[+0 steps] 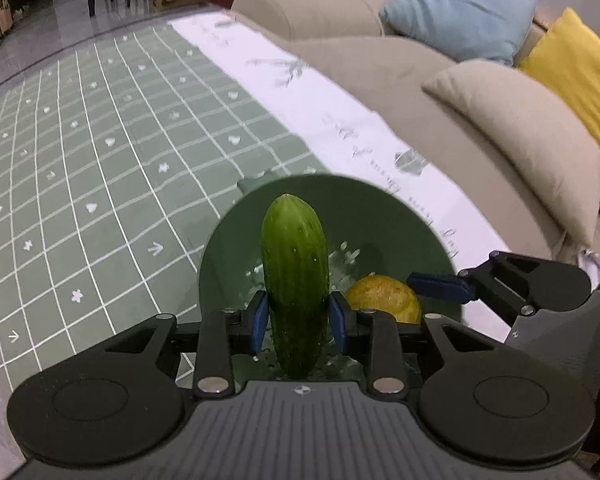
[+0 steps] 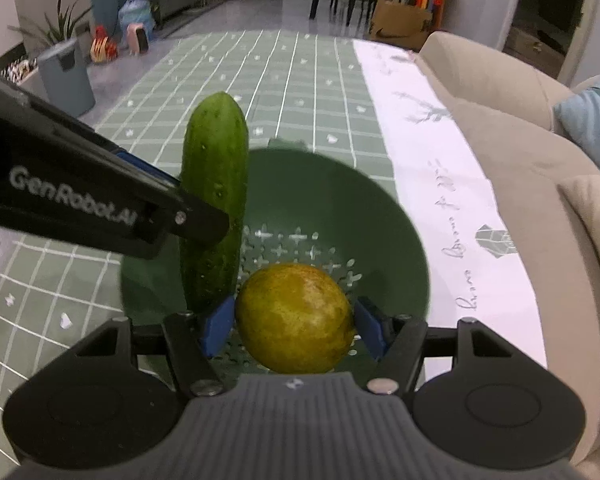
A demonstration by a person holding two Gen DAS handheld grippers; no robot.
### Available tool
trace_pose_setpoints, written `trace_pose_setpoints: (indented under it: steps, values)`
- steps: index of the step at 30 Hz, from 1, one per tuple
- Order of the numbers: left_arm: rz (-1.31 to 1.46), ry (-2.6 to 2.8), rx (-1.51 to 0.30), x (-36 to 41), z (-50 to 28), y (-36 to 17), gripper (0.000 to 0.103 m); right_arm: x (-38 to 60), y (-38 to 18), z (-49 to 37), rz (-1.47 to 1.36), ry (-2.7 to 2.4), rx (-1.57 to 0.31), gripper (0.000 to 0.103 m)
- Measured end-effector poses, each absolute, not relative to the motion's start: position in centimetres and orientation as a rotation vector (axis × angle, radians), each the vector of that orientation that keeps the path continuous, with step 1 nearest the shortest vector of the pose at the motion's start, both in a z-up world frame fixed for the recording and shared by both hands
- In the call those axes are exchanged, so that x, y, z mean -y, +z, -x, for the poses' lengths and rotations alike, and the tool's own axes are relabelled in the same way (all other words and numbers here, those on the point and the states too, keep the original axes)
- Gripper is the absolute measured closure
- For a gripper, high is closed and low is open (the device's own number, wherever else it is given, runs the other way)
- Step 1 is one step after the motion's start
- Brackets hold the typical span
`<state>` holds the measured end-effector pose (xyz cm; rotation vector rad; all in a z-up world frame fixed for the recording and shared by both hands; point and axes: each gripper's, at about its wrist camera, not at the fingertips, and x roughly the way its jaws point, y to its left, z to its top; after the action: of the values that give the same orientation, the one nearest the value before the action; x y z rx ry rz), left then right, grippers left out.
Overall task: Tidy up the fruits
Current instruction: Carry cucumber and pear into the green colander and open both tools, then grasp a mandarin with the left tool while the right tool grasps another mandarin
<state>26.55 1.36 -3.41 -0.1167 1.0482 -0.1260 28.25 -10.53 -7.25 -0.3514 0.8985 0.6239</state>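
Cucumber (image 1: 294, 276) clamped between left gripper (image 1: 298, 318) pads — colander (image 1: 400, 216) beneath

My two wrist cameras look steeply down, very near the green bowl (image 1: 380, 216); both views share it and the checked tablecloth (image 2: 300, 80).

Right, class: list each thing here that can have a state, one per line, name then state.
Left gripper: fingers shut on the cucumber.
Right gripper: fingers shut on the lemon.
Cucumber: held upright over the colander.
Lemon: held over the colander's holes.
Colander: upright on the checked cloth; whether anything lies inside is unclear.
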Motion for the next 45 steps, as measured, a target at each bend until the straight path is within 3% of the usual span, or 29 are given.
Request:
trace_pose_setpoints:
  steps: [6, 20, 24, 27, 37, 45]
  values:
    - [0.112, -0.132, -1.038, -1.6, -27.9, -4.1, 0.072, 9.7, -8.9, -29.3, 0.380, 0.613, -0.919, 0.041]
    - [0.114, -0.143, -1.084, -1.3, -27.6, -6.4, 0.072, 9.7, -9.0, -29.3, 0.374, 0.598, -0.897, 0.042]
    - [0.114, -0.141, -1.070, -1.7, -26.6, -5.2, 0.072, 9.8, -8.1, -29.1, 0.377, 0.586, -0.884, 0.038]
    - [0.119, -0.142, -1.047, -2.1, -25.4, -3.9, 0.072, 10.1, -6.8, -28.4, 0.367, 0.572, -0.872, 0.033]
    - [0.071, -0.128, -0.939, -2.4, -19.0, 0.6, 0.068, 12.3, -2.0, -24.0, 0.196, 0.561, -0.849, 0.033]
    - [0.103, -0.133, -0.891, -2.5, -12.8, 1.1, 0.065, 14.7, -1.0, -17.5, 0.039, 0.523, -0.836, 0.033]
